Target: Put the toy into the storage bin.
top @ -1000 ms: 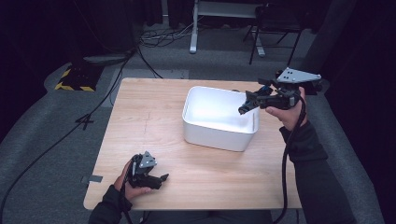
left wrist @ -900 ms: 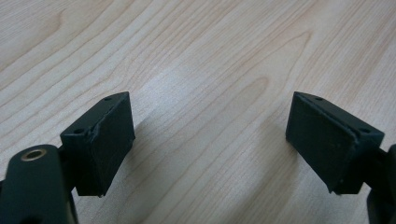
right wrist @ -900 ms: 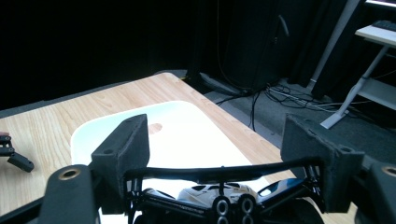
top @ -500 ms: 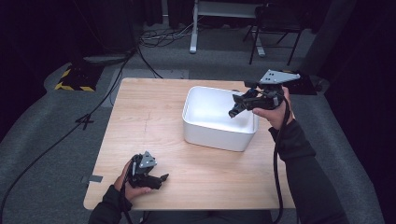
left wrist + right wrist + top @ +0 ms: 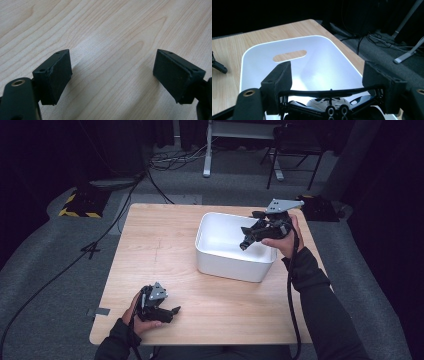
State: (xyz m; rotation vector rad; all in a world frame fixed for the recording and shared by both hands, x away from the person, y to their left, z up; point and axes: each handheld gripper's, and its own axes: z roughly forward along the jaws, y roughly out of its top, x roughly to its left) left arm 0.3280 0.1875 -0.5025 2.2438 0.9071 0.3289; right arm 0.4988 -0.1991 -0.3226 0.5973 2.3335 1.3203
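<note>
I held my right claw over the tub, pinching a toy car to drop it in; my left claw rested spread on the table.

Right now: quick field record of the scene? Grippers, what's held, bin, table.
left hand-held gripper: low over the wooden table near its front edge, jaws wide apart, nothing between them
right hand-held gripper: over the white bin, tilted down into it
held item: small black and white toy car clamped across the right jaws
white bin: on the table, right of centre, slot handle in its far wall, no contents seen on the part of the floor in view
</note>
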